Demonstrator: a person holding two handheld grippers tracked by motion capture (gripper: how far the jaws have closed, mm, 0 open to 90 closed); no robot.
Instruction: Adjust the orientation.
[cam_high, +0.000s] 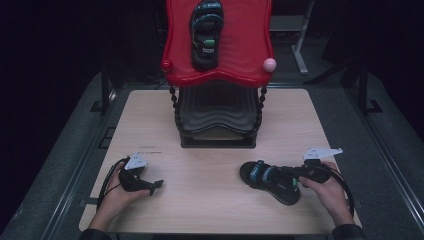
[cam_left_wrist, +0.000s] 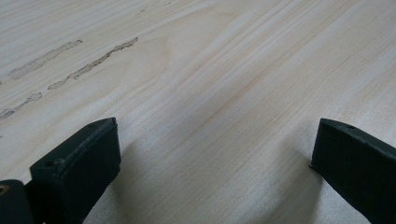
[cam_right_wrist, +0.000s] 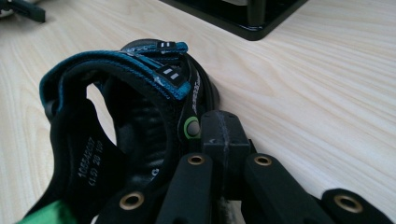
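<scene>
Two hands sit nearest, one on each gripper, low on the bench (cam_high: 210, 200). On the right gripper (cam_right_wrist: 219, 135) the jaws are squeezed tight together, and they pinch the side strap of a black sandal (cam_high: 270, 181) with blue trim, right by a small green ring. That sandal lies flat on the bench at about 5 o'clock, toe pointing toward 9 o'clock. On the left gripper (cam_left_wrist: 212, 158) the jaws stand wide apart with nothing between them, just bare wood below; this gripper rests at about 7 o'clock, well apart from the sandal. Past both, at 12 o'clock, stands a black rack (cam_high: 218, 125) with a red wavy tray (cam_high: 250, 55) on top. A second sandal (cam_high: 206, 32) lies on that tray.
</scene>
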